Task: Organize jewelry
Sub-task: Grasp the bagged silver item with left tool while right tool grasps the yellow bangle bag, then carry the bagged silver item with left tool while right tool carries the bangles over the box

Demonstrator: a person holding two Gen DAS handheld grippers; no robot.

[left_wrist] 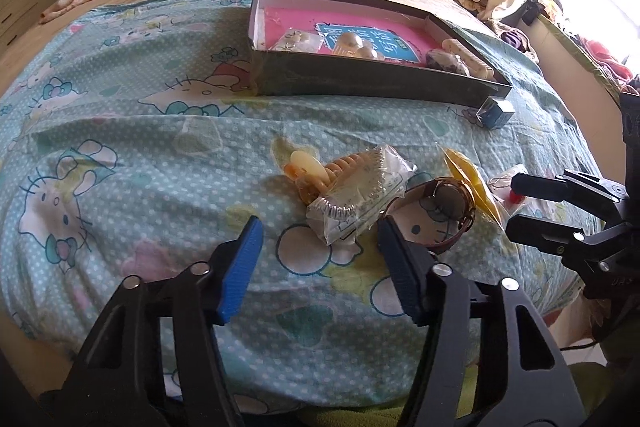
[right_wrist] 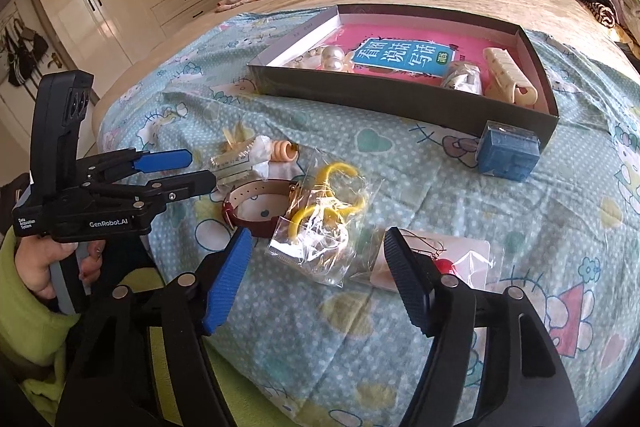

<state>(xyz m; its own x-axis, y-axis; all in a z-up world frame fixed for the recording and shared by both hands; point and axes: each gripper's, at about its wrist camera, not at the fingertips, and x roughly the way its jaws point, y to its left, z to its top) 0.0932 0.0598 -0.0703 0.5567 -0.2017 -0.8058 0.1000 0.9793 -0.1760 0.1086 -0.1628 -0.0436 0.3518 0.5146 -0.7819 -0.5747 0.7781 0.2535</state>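
Now both tongs, left tongs point(left_wrist: 320, 251) and right tongs point(right_wrist: 316, 267), hang half open and empty, the watch point(left_wrist: 436, 215) just ahead of the left, the bagged yellow hoops point(right_wrist: 324, 223) just ahead of the right.

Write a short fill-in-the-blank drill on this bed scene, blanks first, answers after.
1. The book inside the dark box has a ____ cover.
2. The small blue box sits ____ the dark box.
3. The hoops in the clear bag are ____.
4. The watch has a ____ strap.

Answers: pink; outside; yellow; brown
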